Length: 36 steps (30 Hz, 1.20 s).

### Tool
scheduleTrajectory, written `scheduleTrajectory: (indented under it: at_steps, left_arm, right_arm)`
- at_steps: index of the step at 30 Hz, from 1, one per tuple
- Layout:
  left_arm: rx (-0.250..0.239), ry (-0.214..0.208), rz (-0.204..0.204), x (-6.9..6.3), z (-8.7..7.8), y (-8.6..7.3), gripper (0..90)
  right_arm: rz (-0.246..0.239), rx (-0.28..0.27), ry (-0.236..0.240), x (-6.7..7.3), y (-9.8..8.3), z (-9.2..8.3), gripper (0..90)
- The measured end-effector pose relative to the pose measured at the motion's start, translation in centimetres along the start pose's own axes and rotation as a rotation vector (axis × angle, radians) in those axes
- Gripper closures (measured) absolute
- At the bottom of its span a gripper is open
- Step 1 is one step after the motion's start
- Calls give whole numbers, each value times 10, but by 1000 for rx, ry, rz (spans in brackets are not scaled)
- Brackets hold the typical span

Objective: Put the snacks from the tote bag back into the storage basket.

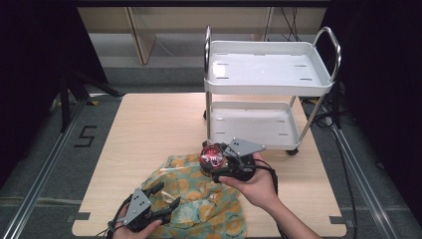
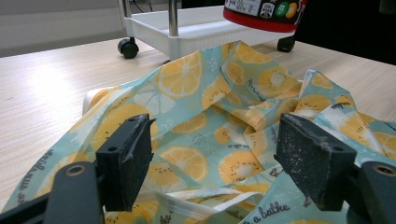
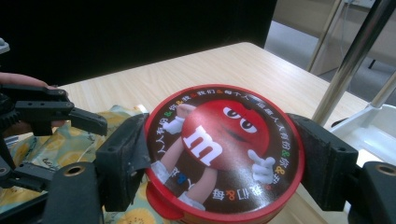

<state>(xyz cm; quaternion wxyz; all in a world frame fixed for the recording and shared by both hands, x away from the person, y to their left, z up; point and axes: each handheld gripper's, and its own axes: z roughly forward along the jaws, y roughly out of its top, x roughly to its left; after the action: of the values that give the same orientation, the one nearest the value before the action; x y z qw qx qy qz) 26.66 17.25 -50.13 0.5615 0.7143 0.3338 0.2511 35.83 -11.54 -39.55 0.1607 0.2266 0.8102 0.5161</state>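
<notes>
While the left gripper (image 1: 158,198) sits low at the bottom left of the high view with its jaws spread apart and nothing between them, the right gripper (image 1: 215,158) is just right of centre, clamped on a round red candy tub (image 1: 211,156). In the right gripper view you can see both black pads pressed against the tub's rim, one on each side, with the lid and its cartoon candy character facing the camera in the lower middle of the frame.

The tub is held up off the wooden table (image 1: 149,124), over the upper edge of a crumpled teal cloth with a lemon print (image 1: 209,204). That cloth lies bunched in the lower middle of the high view, and the left gripper's open jaws hover right at its left side. A white two-shelf trolley (image 1: 268,74) stands at the upper right, close behind the tub, and both shelves look bare.
</notes>
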Motion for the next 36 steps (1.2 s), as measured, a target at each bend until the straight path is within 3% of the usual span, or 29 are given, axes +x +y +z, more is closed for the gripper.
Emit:
scheduleTrajectory:
  at_steps: [8, 13, 15, 19, 21, 23, 26, 32, 34, 36]
  left_arm:
    - [2, 5, -6, 0, 0, 0, 266]
    - [10, 1, 19, 1, 0, 1, 266]
    - [0, 2, -2, 0, 0, 0, 266]
    - [3, 4, -5, 0, 0, 0, 266]
    - [10, 2, 15, 1, -1, 1, 266]
    - [10, 5, -2, 0, -1, 0, 266]
    - [9, 3, 3, 0, 0, 0, 266]
    - [9, 6, -1, 0, -1, 0, 266]
    - [9, 6, -1, 0, -1, 0, 266]
    - [8, 6, -3, 0, -1, 0, 266]
  right_arm:
    - [-16, -14, -21, -4, 1, -2, 270]
    - [-15, -10, -32, -6, 0, -4, 270]
    - [-12, -10, -31, -7, 0, -4, 270]
    - [-8, -11, -39, -7, 0, -4, 270]
    - [-15, -17, -45, -8, 0, -4, 270]
    - [8, -1, -28, -8, 0, -5, 270]
    - [-9, -20, -58, -9, 0, -5, 270]
    - [9, -11, -41, -11, 1, -7, 270]
    - [-10, -27, -72, -12, 1, -7, 270]
    - [1, -26, -62, -12, 1, -7, 270]
